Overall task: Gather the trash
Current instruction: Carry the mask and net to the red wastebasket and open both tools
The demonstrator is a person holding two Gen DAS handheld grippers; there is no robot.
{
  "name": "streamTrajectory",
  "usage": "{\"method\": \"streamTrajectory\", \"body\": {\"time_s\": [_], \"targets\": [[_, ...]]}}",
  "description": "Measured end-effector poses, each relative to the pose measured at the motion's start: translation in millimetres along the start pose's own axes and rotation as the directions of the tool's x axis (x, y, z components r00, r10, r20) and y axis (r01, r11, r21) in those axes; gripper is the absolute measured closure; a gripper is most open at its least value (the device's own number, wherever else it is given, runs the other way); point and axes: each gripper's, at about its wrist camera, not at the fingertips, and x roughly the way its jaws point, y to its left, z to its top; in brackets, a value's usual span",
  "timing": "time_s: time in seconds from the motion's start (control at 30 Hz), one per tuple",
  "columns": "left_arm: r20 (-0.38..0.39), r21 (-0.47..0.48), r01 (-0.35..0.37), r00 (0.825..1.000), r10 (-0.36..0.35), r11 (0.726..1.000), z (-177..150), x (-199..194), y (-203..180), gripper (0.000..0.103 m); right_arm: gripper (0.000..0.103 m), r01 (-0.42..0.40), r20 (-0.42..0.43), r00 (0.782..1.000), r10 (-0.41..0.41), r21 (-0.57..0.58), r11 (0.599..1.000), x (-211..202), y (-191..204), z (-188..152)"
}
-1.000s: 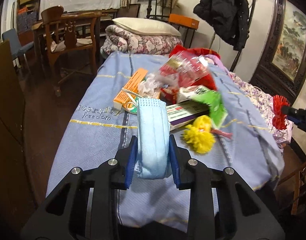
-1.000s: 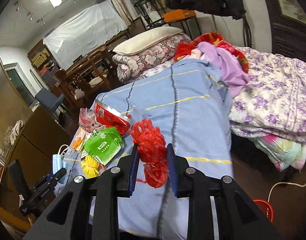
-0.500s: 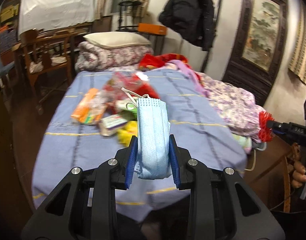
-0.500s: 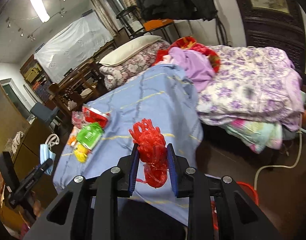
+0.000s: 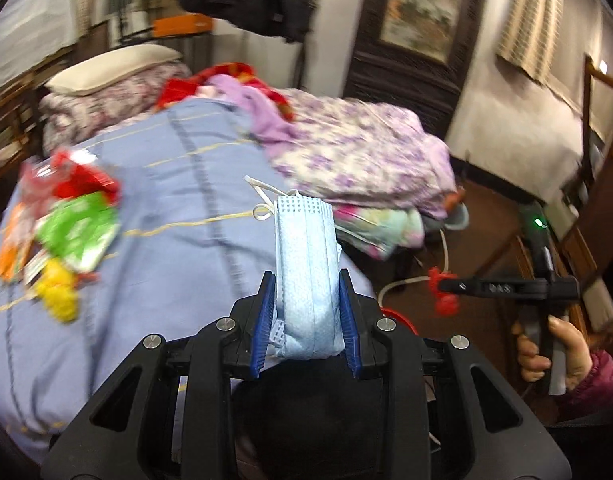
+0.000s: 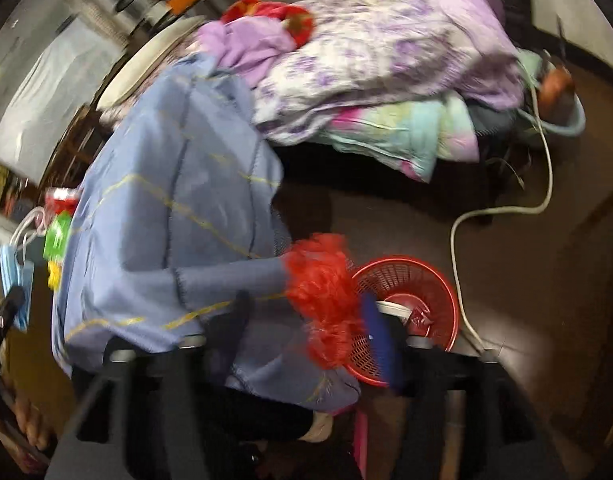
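Note:
My left gripper (image 5: pixel 306 308) is shut on a folded blue face mask (image 5: pixel 306 264), held in the air past the bed's corner. My right gripper (image 6: pixel 318 320) is shut on a crumpled red net (image 6: pixel 326 300); it also shows in the left wrist view (image 5: pixel 444 288), low over the floor. A red mesh basket (image 6: pixel 422 280) stands on the floor just right of the red net. More trash lies on the blue blanket (image 5: pixel 178 208): a green packet (image 5: pixel 78 232), a red wrapper (image 5: pixel 66 180) and a yellow net (image 5: pixel 60 292). The right wrist view is blurred.
A purple floral quilt (image 5: pixel 358 160) and folded bedding lie on the bed's right side. A white cable (image 6: pixel 502 216) snakes over the dark floor by the basket. A dark cabinet door and wooden furniture stand at the right.
Both grippers have swung right and away from the trash pile. The right gripper has dropped low with the red net, and the red basket has come into its view.

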Motion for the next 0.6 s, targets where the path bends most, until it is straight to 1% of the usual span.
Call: {"method": "streamTrajectory", "body": {"time_s": [0.13, 0.27, 0.37, 0.47, 0.5, 0.53, 0.6], "targets": [[-0.049, 0.069, 0.054, 0.997, -0.051, 0.996, 9, 28, -33, 0.071, 0.034, -0.026, 0.07, 0.997, 0.023, 0.045, 0.999, -11, -16, 9], [-0.106, 0.112, 0.114, 0.989, -0.102, 0.987, 11, 56, -60, 0.071, 0.031, -0.066, 0.144, 0.988, 0.05, 0.107, 0.992, -28, -36, 19], [-0.156, 0.153, 0.158, 0.979, -0.134, 0.975, 12, 78, -83, 0.071, 0.031, -0.087, 0.196, 0.979, 0.055, 0.156, 0.984, -42, -55, 23], [-0.218, 0.192, 0.208, 0.962, -0.165, 0.959, 11, 100, -110, 0.067, 0.031, -0.098, 0.221, 0.974, 0.056, 0.183, 0.978, -50, -69, 26], [-0.238, 0.203, 0.216, 0.957, -0.166, 0.955, 11, 108, -118, 0.06, 0.031, -0.098, 0.228, 0.972, 0.054, 0.189, 0.977, -52, -73, 27], [-0.251, 0.212, 0.221, 0.954, -0.166, 0.952, 11, 114, -125, 0.048, 0.031, -0.095, 0.233, 0.971, 0.049, 0.192, 0.977, -54, -76, 27], [-0.251, 0.217, 0.221, 0.954, -0.165, 0.951, 11, 118, -131, 0.035, 0.031, -0.096, 0.237, 0.97, 0.049, 0.192, 0.977, -56, -78, 28]]}}
